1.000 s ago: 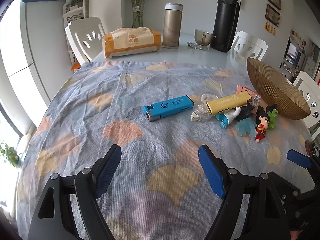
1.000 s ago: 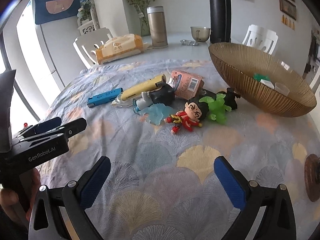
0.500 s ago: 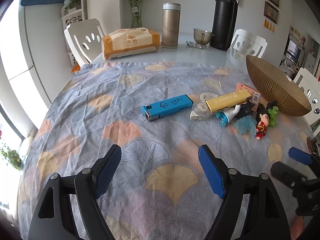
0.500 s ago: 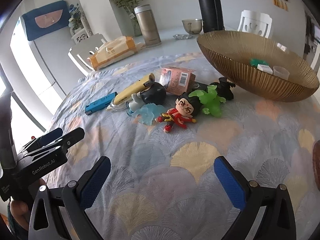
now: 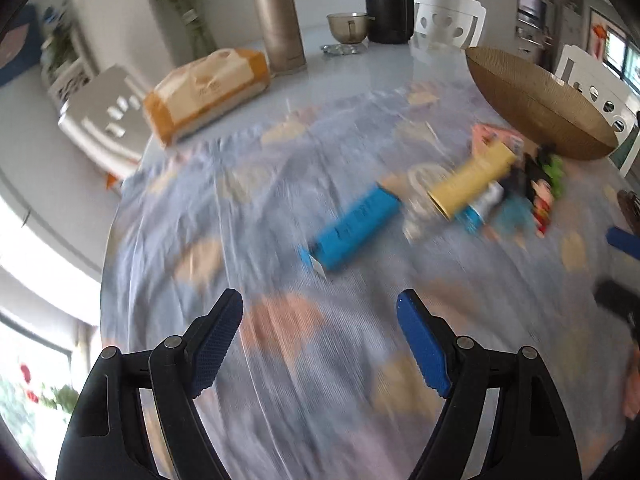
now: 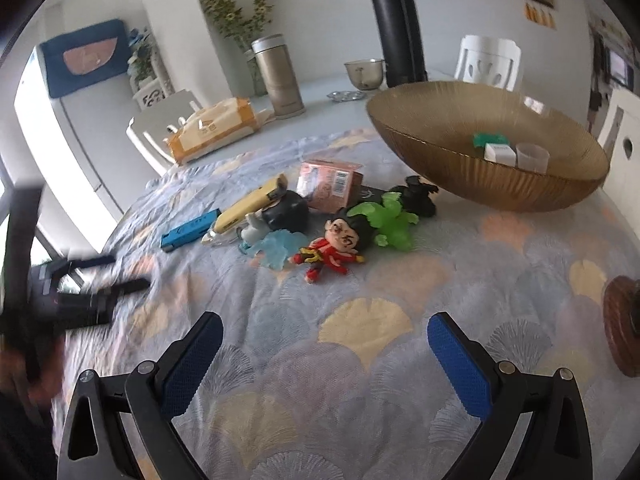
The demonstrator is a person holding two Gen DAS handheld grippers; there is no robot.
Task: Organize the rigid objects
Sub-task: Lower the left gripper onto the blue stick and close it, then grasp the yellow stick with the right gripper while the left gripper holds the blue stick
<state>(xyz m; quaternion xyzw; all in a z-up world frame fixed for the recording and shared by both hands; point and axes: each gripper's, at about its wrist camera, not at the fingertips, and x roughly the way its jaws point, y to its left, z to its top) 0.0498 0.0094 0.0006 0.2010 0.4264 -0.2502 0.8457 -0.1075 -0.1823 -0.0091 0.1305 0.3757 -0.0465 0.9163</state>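
A heap of small objects lies mid-table: a blue box (image 5: 352,230), also in the right wrist view (image 6: 190,230), a yellow box (image 5: 468,186) (image 6: 250,204), a pink carton (image 6: 330,184), a red figurine (image 6: 332,250), a green toy (image 6: 394,220), a pale blue toy (image 6: 280,248). A ribbed amber bowl (image 6: 500,184) holds a few small items. My left gripper (image 5: 320,336) is open and empty, short of the blue box. My right gripper (image 6: 324,354) is open and empty, near the figurine.
A tissue pack (image 5: 208,92), a gold flask (image 5: 280,28), a black thermos (image 6: 398,32) and a metal cup (image 6: 366,74) stand at the far side. White chairs (image 6: 490,62) ring the table. A brown round object (image 6: 622,326) lies at the right edge.
The left gripper has swung and tilted fast, blurring its view, and moved closer to the blue box. The right gripper has moved slightly toward the heap. Both stay open.
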